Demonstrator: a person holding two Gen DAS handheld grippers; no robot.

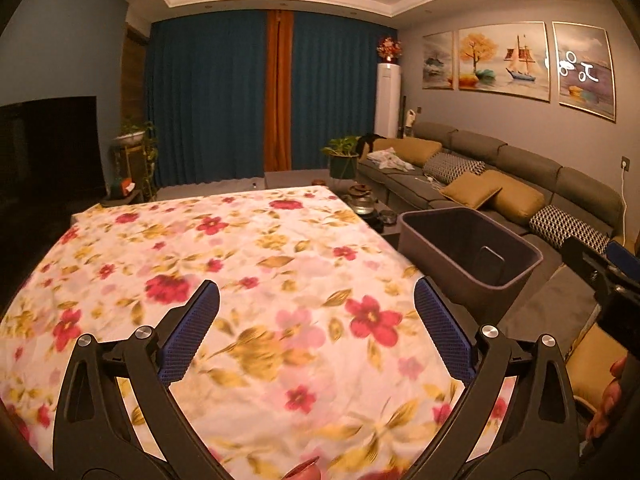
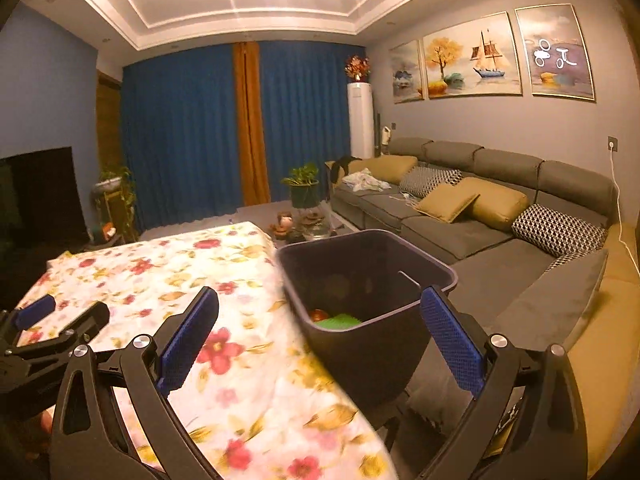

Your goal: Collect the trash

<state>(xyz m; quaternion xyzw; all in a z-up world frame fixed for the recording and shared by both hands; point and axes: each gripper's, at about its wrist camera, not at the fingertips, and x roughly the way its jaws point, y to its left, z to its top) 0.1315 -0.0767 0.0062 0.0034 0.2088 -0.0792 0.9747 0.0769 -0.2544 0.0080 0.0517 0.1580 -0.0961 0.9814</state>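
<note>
A dark rectangular trash bin [image 2: 360, 276] stands at the right edge of the table, which is covered with a floral cloth [image 2: 160, 268]. Inside the bin lie a green item [image 2: 340, 322] and a red-brown item [image 2: 319, 315]. My right gripper [image 2: 320, 296] hovers open before the bin's near corner, nothing between its blue pads. My left gripper [image 1: 320, 300] is open over the bare floral cloth [image 1: 240, 240], with the bin [image 1: 472, 248] to its right. Each gripper shows in the other's view: the right gripper [image 1: 600, 256], the left gripper [image 2: 60, 312].
A grey corner sofa [image 2: 500, 236] with mustard and patterned cushions runs along the right wall. A low tea table with a glass pot [image 2: 316, 228] and a potted plant [image 2: 304, 188] stands beyond the bin. A dark TV [image 1: 48, 144] is at the left. Fingers of a hand [image 1: 608, 396] show at the lower right.
</note>
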